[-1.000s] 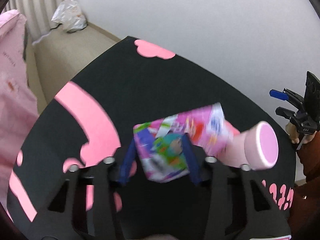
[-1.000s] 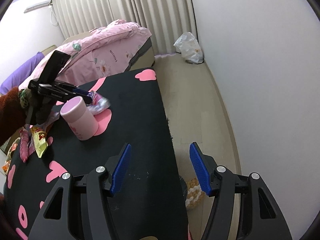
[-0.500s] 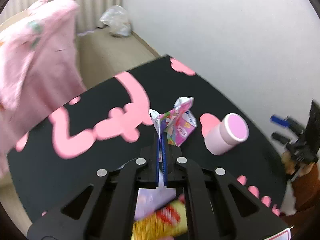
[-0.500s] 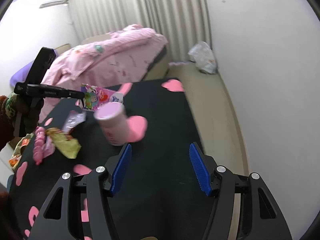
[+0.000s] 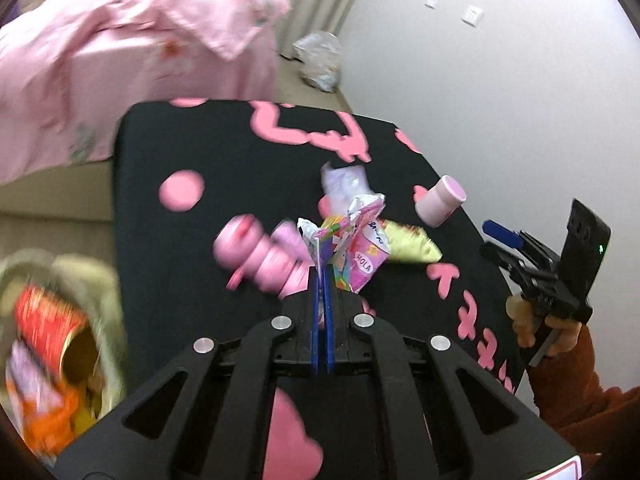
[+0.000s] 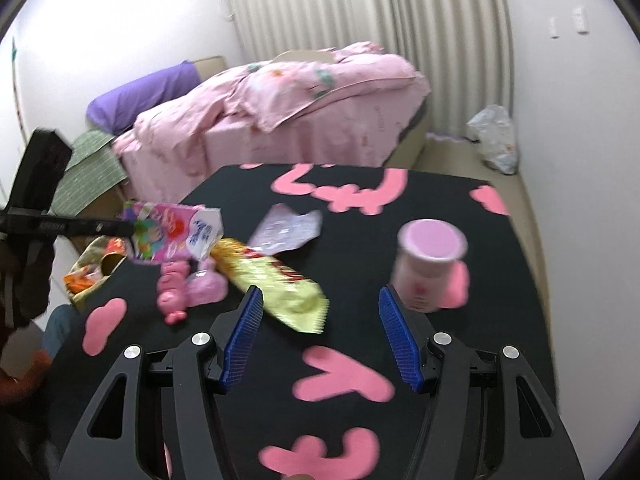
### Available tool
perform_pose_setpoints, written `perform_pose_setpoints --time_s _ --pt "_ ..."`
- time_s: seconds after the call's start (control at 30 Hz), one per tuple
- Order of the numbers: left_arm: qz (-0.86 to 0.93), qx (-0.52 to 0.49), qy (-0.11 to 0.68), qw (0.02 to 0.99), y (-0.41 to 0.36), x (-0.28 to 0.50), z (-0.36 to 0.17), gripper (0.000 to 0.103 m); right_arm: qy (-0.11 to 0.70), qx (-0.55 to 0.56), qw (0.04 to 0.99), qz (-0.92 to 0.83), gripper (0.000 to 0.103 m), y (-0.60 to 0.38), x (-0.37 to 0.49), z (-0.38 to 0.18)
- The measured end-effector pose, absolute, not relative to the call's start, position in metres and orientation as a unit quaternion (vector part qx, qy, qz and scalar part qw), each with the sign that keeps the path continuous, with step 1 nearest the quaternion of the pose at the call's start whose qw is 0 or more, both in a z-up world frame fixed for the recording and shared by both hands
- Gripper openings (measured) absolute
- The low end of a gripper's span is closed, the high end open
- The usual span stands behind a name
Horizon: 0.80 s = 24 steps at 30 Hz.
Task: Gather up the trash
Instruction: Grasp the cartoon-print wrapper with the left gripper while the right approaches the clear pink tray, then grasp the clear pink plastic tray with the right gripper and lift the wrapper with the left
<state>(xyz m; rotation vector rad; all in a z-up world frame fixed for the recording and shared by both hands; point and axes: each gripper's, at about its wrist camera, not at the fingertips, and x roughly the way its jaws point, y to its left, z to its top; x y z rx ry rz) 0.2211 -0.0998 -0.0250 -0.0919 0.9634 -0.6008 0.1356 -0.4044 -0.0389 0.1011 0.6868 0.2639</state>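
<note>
My left gripper (image 5: 320, 276) is shut on a crumpled pink snack wrapper (image 5: 360, 248), lifted above the black table (image 5: 160, 240). From the right wrist view the same wrapper (image 6: 172, 232) hangs from the left gripper (image 6: 128, 227) near the table's left edge. A yellow snack bag (image 6: 276, 284), a pale lilac wrapper (image 6: 288, 230), a pink caterpillar-shaped toy (image 6: 174, 292) and a pink cup (image 6: 428, 264) lie on the table. My right gripper (image 6: 320, 336) stands open above the table, just short of the yellow bag, holding nothing.
A woven basket (image 5: 52, 340) with a red can and wrappers sits off the table's left edge. A bed with a pink quilt (image 6: 300, 100) stands behind the table. A plastic bag (image 6: 494, 140) lies on the floor by the wall.
My left gripper closed on the pink wrapper, lifted it off the table and swung toward the basket side. My right gripper came in over the table toward the yellow bag, still open.
</note>
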Motion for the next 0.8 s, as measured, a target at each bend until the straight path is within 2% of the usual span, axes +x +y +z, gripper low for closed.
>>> perform_pose_setpoints --time_s 0.27,0.33,0.4,0.47,0.6,0.8 --pt "-0.23 -0.07 0.466 0.851 -0.06 0.171 -0.056 0.003 0.383 0.01 0.899 0.212 0.056 -0.336 0.16 -0.058" --pt "-0.233 -0.069 0.47 0.849 -0.056 0.165 -0.06 0.007 0.402 -0.004 0.888 0.224 0.055 -0.32 0.169 -0.068" --pt "-0.235 -0.069 0.467 0.85 -0.05 0.16 -0.06 0.024 0.411 -0.031 0.883 0.223 0.05 -0.308 0.176 -0.077" --pt "-0.242 -0.062 0.459 0.853 -0.044 0.154 -0.057 0.035 0.406 -0.069 0.885 0.218 0.05 -0.293 0.182 -0.083" --pt "-0.269 -0.04 0.429 0.861 -0.034 0.14 -0.047 0.051 0.387 -0.078 0.888 0.237 0.05 -0.28 0.19 -0.081" --pt "-0.273 -0.028 0.398 0.876 -0.033 0.15 -0.042 0.054 0.39 -0.058 0.881 0.259 0.047 -0.27 0.208 -0.083"
